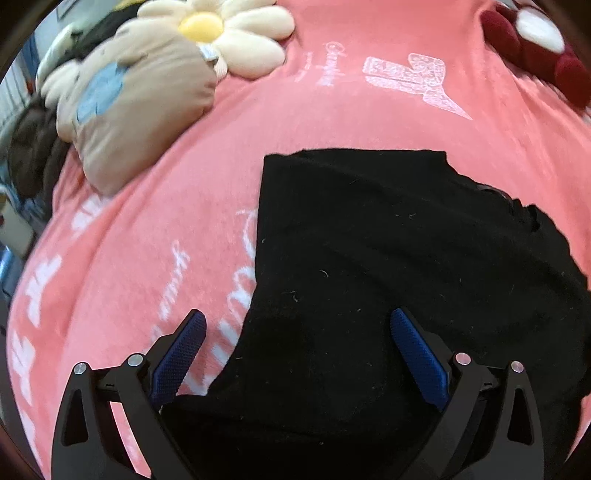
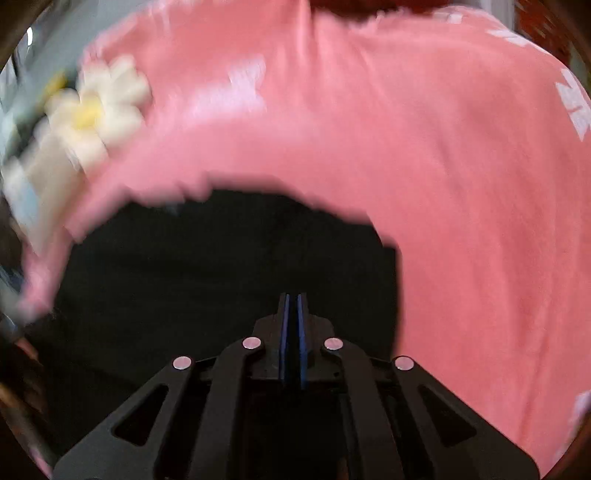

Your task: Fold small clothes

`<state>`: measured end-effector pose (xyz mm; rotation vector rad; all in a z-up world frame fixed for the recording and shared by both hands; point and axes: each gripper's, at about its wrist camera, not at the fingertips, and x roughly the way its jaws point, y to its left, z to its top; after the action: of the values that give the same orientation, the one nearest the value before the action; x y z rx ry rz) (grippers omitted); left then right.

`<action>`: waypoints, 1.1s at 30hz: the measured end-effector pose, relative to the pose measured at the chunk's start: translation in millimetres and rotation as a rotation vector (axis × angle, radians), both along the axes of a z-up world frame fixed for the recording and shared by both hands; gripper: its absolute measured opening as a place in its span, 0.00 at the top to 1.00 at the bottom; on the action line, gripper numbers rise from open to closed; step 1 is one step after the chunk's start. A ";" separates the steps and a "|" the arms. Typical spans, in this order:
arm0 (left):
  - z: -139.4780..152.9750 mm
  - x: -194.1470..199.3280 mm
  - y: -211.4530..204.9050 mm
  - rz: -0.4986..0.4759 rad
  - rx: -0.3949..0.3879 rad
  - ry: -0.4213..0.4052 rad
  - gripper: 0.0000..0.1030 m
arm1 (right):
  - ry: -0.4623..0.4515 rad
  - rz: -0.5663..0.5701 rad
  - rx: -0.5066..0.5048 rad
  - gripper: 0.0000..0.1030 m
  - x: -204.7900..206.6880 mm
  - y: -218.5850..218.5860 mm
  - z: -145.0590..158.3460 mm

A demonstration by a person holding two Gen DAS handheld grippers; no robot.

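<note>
A small black garment (image 1: 388, 258) lies on a pink blanket (image 1: 184, 221) with white lettering. In the left wrist view my left gripper (image 1: 295, 325) is open, its blue pads spread over the garment's near left edge, holding nothing. In the right wrist view my right gripper (image 2: 292, 306) has its blue pads pressed together over the black garment (image 2: 221, 277); the view is blurred by motion and I cannot tell whether cloth is pinched between them.
A daisy-shaped cushion (image 1: 229, 33) and a tan plush pillow (image 1: 129, 110) lie at the blanket's far left. A dark red plush (image 1: 535, 48) sits at the far right. The daisy also shows in the right wrist view (image 2: 96, 114), blurred.
</note>
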<state>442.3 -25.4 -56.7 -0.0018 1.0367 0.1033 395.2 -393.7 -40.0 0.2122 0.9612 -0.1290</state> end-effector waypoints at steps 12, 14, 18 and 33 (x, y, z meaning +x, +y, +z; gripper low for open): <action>30.0 -98.3 37.7 -0.096 -0.136 -0.015 0.07 | 0.059 -0.018 -0.096 0.88 -151.1 -9.7 19.7; 31.8 -142.1 57.3 -0.136 -0.152 0.020 0.07 | 0.078 0.018 -0.085 0.52 -183.9 -5.6 25.7; 22.5 -205.6 92.9 -0.129 -0.209 0.120 0.07 | 0.160 0.079 0.052 0.40 -261.3 15.0 26.9; -8.8 -299.8 111.7 -0.041 -0.235 0.100 0.27 | 0.181 -0.022 0.148 0.63 -308.8 36.7 0.6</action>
<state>142.5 86.4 -65.5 -0.1901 1.1430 -0.0571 86.4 -357.0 -39.4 0.3520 1.1496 -0.0982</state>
